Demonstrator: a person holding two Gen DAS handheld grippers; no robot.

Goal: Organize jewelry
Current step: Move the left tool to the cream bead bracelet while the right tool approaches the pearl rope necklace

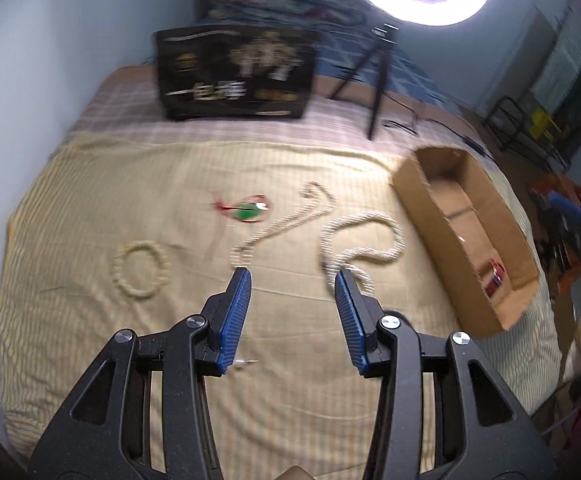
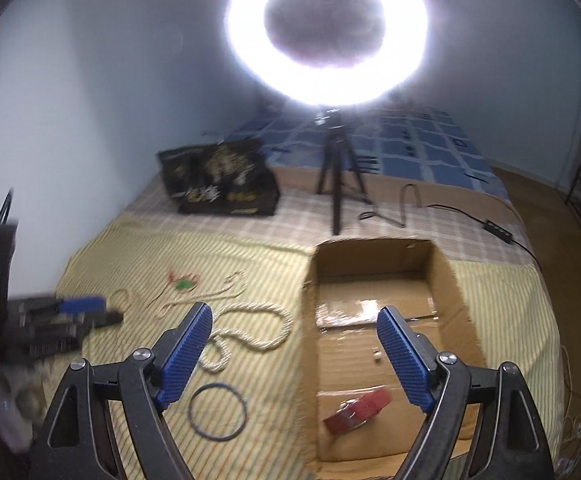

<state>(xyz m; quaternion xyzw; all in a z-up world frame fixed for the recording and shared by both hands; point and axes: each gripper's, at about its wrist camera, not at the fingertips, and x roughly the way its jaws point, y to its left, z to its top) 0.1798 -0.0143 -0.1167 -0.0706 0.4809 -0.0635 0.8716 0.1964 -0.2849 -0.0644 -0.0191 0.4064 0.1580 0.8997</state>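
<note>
Black bag (image 1: pixel 236 74) is printed with blurred, unreadable gold and white characters; left gripper (image 1: pixel 293 283) and right gripper (image 2: pixel 295 322) are held apart, empty.

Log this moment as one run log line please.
left gripper: jaws open, empty, over pearl strands | right gripper: jaws open, empty | cardboard box: holds red watch | black ring: on cloth

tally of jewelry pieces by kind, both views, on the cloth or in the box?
Bead bracelet: 1
Long bead necklaces: 2
Red-cord green pendant: 1
Dark thin ring: 1
Red watch, in the cardboard box: 1
Total: 6
Both grippers open, empty.
</note>
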